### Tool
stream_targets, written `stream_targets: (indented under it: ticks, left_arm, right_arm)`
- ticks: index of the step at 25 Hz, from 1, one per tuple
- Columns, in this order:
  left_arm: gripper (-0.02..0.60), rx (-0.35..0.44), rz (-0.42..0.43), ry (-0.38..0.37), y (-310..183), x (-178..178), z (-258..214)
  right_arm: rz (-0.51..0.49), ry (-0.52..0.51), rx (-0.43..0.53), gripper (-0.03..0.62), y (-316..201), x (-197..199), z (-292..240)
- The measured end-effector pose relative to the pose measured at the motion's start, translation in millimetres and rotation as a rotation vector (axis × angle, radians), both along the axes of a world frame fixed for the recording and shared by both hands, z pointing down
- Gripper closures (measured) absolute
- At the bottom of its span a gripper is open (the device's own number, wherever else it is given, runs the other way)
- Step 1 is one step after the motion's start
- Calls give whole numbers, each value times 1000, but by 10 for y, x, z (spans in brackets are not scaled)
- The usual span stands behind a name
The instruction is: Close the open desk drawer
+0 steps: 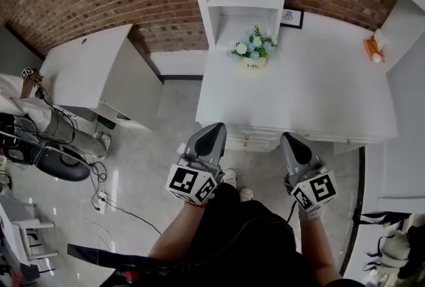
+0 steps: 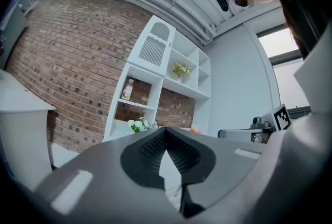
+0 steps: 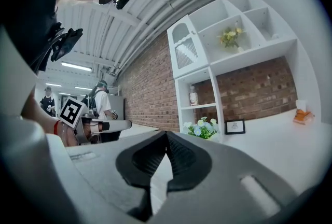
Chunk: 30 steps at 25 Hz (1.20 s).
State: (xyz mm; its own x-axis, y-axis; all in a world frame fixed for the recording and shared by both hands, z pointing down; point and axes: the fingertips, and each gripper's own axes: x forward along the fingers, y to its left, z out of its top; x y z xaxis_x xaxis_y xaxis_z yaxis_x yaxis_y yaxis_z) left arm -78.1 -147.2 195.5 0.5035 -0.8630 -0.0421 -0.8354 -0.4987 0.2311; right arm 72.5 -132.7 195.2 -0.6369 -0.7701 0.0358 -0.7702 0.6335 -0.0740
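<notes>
Dark clothing of the person fills 6 o'clock of the head view, and both marker cubes sit just above it. The left gripper (image 1: 214, 133) and right gripper (image 1: 292, 143) point toward 12 o'clock at the front edge of the white desk (image 1: 299, 86). The drawer (image 1: 255, 139) shows as a stack of white fronts standing slightly proud of that edge, its long axis running 9 to 3 o'clock. It lies between the two tips, at 3 o'clock from the left tip and 9 o'clock from the right. Both tips are just beside its ends. I cannot tell contact, nor which arm is nearer. Judgement: closing calls for a push toward 12 o'clock, square to the front. A flower pot (image 1: 252, 53) stands well behind on the desk, at 12 o'clock from the drawer. In the left gripper view, the left gripper (image 2: 166, 132) has its jaws together at the tips with nothing between them. The flower pot (image 2: 139, 125) is at 10 o'clock of the tips and the right gripper (image 2: 249, 134) is at 3 o'clock. The drawer is out of sight below the gripper body. In the right gripper view, the right gripper (image 3: 166, 135) likewise has its jaws closed and empty. The flower pot (image 3: 201, 128) is at 2 o'clock, the left gripper (image 3: 98, 125) at 9 o'clock, and the desk (image 3: 280, 140) top spreads to 3 o'clock. The drawer is again not visible.
</notes>
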Motion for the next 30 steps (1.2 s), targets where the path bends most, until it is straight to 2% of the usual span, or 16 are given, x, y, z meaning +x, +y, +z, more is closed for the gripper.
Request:
stream_targets:
  ticks: [9, 13, 20, 30]
  left_arm:
    - [580, 22, 7, -3, 109, -101, -181]
    - [580, 36, 6, -34, 150, -130, -238]
    - [580, 25, -6, -34, 205, -180, -271]
    - [580, 19, -34, -31, 329, -238, -212]
  right_arm:
    - [-36, 8, 22, 594, 76, -68, -194]
    - [-49, 14, 40, 594, 108, -113, -280]
    - [-36, 4, 16, 594, 191, -100, -221]
    - [-45, -12, 33, 594, 270, -123, -206]
